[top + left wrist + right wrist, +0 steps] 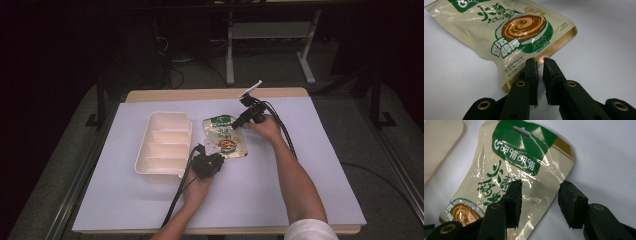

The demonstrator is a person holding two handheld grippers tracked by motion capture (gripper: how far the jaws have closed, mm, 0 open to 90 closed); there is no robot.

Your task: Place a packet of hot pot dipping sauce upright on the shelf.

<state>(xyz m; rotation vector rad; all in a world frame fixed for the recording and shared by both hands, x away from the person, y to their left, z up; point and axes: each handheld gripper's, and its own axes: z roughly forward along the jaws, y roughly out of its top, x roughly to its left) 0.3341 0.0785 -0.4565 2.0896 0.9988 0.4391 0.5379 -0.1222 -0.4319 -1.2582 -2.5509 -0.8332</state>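
My left gripper has its fingers pinched on the pouch's gold bottom edge. My right gripper stands half-wide astride its side edge, fingers not pressing, on the bench.

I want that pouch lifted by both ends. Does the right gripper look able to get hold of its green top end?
Probably yes. The right gripper hangs open just over the pouch, one jaw above the film and one past its edge, with nothing between. The left gripper is shut at the gold bottom edge.

left gripper shut, right gripper half-open
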